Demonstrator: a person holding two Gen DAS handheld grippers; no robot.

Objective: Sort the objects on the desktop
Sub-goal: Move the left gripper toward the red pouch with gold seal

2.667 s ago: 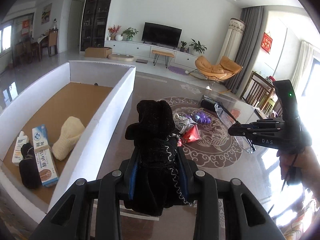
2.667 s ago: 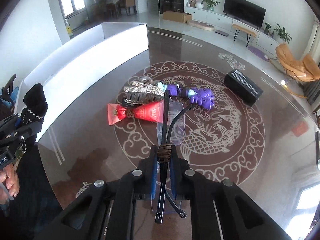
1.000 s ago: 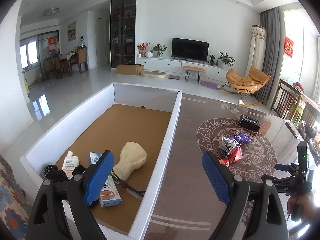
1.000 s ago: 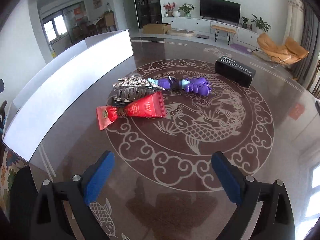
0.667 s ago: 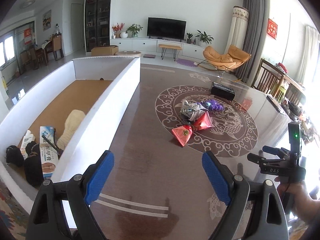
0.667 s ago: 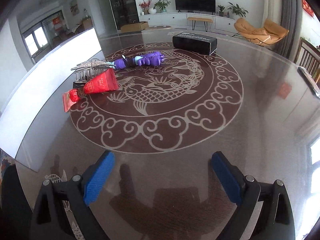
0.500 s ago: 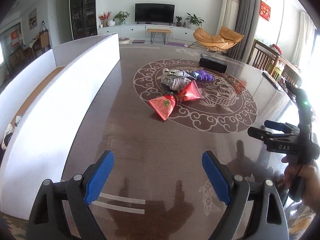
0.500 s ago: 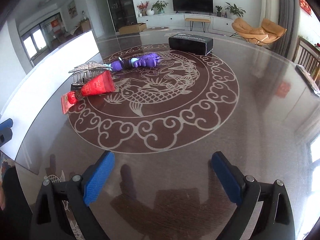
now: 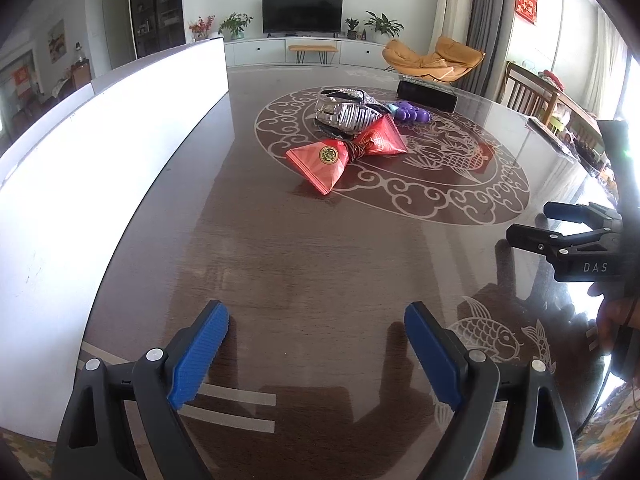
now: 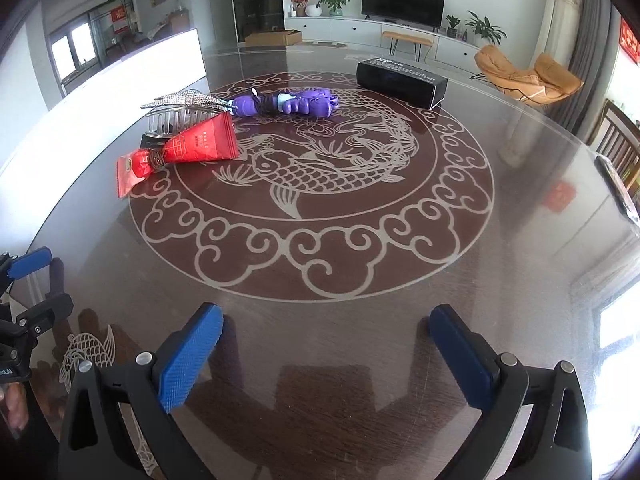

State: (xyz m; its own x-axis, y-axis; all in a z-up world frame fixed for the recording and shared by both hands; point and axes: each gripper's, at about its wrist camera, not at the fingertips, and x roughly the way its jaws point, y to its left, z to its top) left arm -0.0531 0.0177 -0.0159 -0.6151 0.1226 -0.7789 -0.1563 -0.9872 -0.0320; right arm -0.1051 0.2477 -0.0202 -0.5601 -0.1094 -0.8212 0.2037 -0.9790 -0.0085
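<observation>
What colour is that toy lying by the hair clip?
Purple toy; the right wrist view shows it best.

Both wrist views low over the table point(image 9: 320, 248), angled down, sharing the red packet point(image 9: 344, 156) cluster

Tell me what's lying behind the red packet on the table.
Directly behind the red packet sits a silver claw hair clip, its teeth touching the packet's far edge. A purple toy lies beyond that. Whatever is beneath the clip's base is hidden by the packet.
</observation>
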